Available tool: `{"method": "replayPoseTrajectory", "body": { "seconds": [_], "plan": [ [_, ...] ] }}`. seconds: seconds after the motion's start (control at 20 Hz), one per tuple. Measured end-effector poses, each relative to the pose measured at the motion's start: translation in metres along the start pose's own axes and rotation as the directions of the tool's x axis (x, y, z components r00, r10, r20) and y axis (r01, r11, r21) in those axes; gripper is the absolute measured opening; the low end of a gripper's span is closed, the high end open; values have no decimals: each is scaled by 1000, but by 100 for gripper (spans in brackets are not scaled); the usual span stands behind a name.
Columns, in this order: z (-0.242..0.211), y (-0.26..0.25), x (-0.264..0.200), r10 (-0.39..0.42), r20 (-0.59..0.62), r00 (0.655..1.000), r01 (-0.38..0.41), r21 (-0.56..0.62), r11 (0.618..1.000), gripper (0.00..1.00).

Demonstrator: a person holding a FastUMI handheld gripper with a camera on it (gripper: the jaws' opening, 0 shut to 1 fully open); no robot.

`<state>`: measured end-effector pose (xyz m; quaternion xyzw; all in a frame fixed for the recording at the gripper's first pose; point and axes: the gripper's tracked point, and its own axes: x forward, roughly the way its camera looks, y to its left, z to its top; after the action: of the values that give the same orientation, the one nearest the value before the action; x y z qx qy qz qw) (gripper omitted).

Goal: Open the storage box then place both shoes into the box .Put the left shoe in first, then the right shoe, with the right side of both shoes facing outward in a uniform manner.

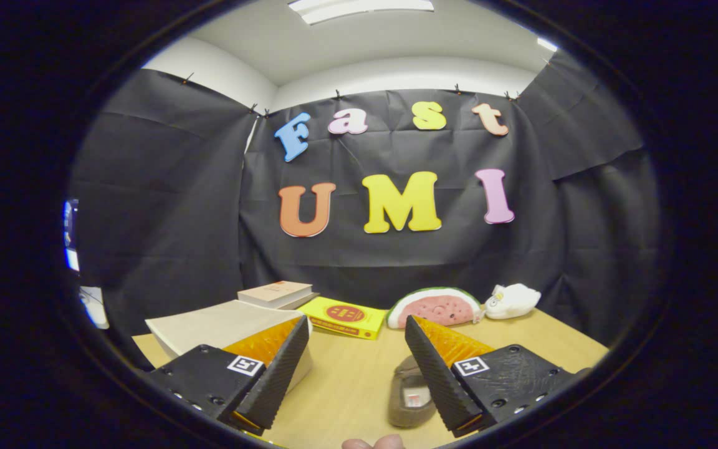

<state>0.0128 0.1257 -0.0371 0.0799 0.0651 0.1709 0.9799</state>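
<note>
The gripper (pixel 356 333) is held above the wooden desk (pixel 346 380) with its jaws released and nothing between them. A grey-brown shoe (pixel 409 393) is seen lying on the desk just beside the right finger (partly hidden by it). A pale box (pixel 222 327) is placed behind the left finger. Beyond the fingers, a book (pixel 275 293), a yellow box (pixel 346 317), a watermelon plush (pixel 437 307) and a white plush (pixel 512 300) are lined up near the wall.

Shoe (pixel 410 391) btwn fingers (pixel 434 368), on table (pixel 346 380)
</note>
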Motion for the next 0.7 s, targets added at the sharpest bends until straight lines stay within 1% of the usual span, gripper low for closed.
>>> {"method": "replayPoseTrajectory", "body": {
  "seconds": [0.15, 0.3, 0.45, 0.7],
  "plan": [
    [-16, 30, 14, 63, -33, 997, -62, 53, 997, 95],
    [-34, 56, 28, 127, -75, 989, -117, 125, 985, 96],
    [-52, 75, 40, 178, -118, 977, -153, 194, 969, 96],
    [-74, 92, 54, 242, -163, 957, -183, 311, 933, 96]
  ]
}}
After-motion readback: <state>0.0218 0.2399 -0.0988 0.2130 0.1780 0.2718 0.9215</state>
